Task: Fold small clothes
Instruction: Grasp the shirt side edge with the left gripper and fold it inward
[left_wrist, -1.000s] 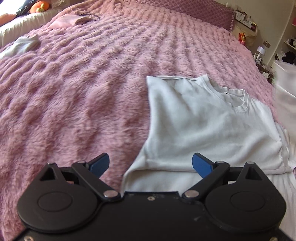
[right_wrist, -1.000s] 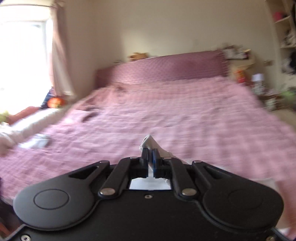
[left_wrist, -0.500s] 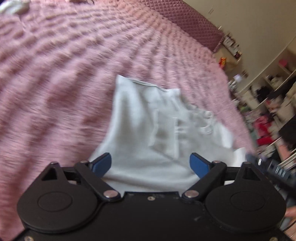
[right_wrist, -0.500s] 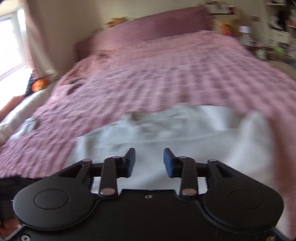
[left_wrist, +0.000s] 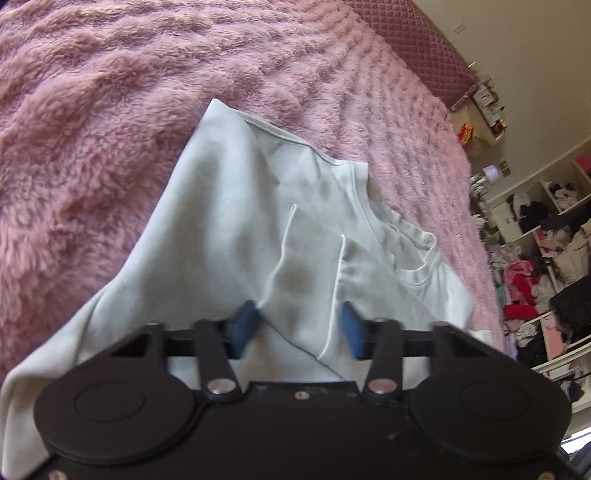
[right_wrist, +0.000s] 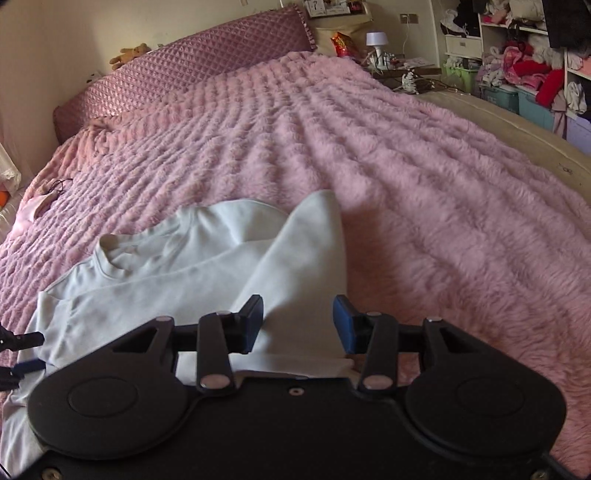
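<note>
1. The pale blue-white cotton T-shirt (left_wrist: 229, 221) lies on a fluffy pink ribbed blanket (left_wrist: 92, 129), spread ahead of and under the left gripper (left_wrist: 297, 330) in the left wrist view.
2. A folded flap with a white hem sits between the blue pads (left_wrist: 243, 328); the jaws have just been closing and stand partly apart, and whether they pinch the cloth I cannot tell.
3. The ribbed collar lies ahead and to the right of this claw, and cluttered shelves of clothes (left_wrist: 546, 277) stand far to its right.
4. In the right wrist view, the same shirt (right_wrist: 166, 273) lies ahead and to the left of the right gripper (right_wrist: 299, 325).
5. A strip of cloth runs forward between its blue pads (right_wrist: 343, 328); the jaws have just been opening and stand apart, beside the fabric without clamping it.
6. Far ahead of this claw, a quilted purple headboard (right_wrist: 184, 70) backs the bed, with a small plush toy (right_wrist: 129, 53) on top.
</note>
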